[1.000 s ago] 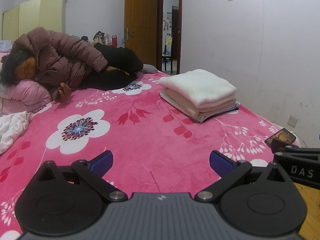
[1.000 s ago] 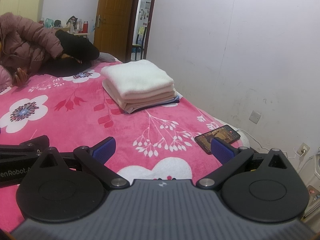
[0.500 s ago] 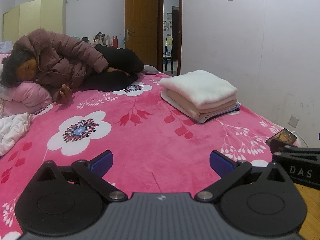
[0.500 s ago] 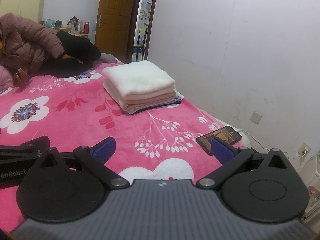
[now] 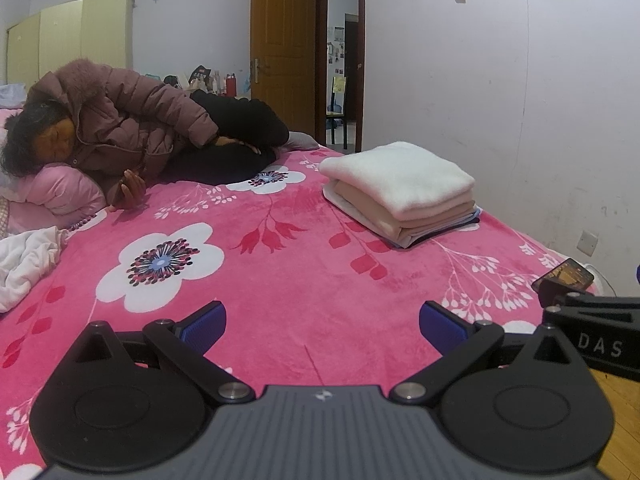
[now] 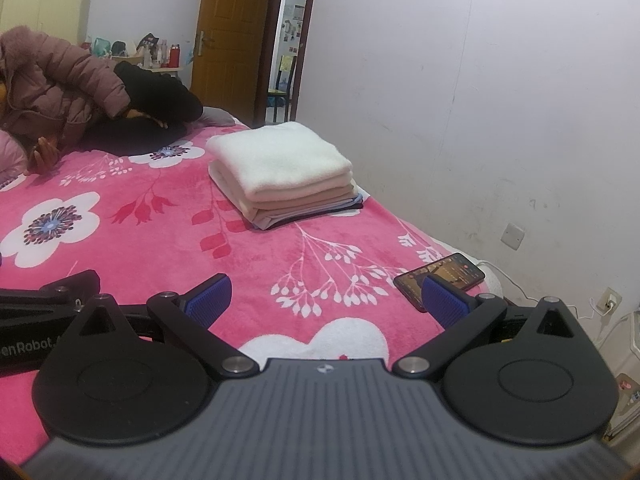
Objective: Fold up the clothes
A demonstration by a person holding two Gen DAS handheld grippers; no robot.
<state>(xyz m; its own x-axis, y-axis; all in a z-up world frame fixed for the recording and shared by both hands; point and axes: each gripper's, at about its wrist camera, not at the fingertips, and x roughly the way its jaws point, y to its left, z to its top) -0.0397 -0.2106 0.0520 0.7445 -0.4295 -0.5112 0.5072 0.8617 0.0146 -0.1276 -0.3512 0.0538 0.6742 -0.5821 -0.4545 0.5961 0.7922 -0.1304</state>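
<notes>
A neat stack of folded clothes (image 5: 400,188) (image 6: 280,168), white on top and beige below, rests on the pink flowered bed cover (image 5: 280,272) near the wall. A crumpled white garment (image 5: 24,264) lies at the bed's left edge. My left gripper (image 5: 322,326) hovers open over the near part of the bed, nothing between its blue pads. My right gripper (image 6: 326,296) is open too, empty, just to the right of the left one, well short of the stack.
A person in a brown puffy coat (image 5: 120,128) lies across the far side of the bed on a pink pillow (image 5: 56,196). A phone (image 6: 440,280) rests at the bed's right edge by the wall. An open door (image 5: 284,52) stands behind.
Both views have shifted slightly, the scene sliding a little down and right. Both grippers stay open and empty. The stack has not moved.
</notes>
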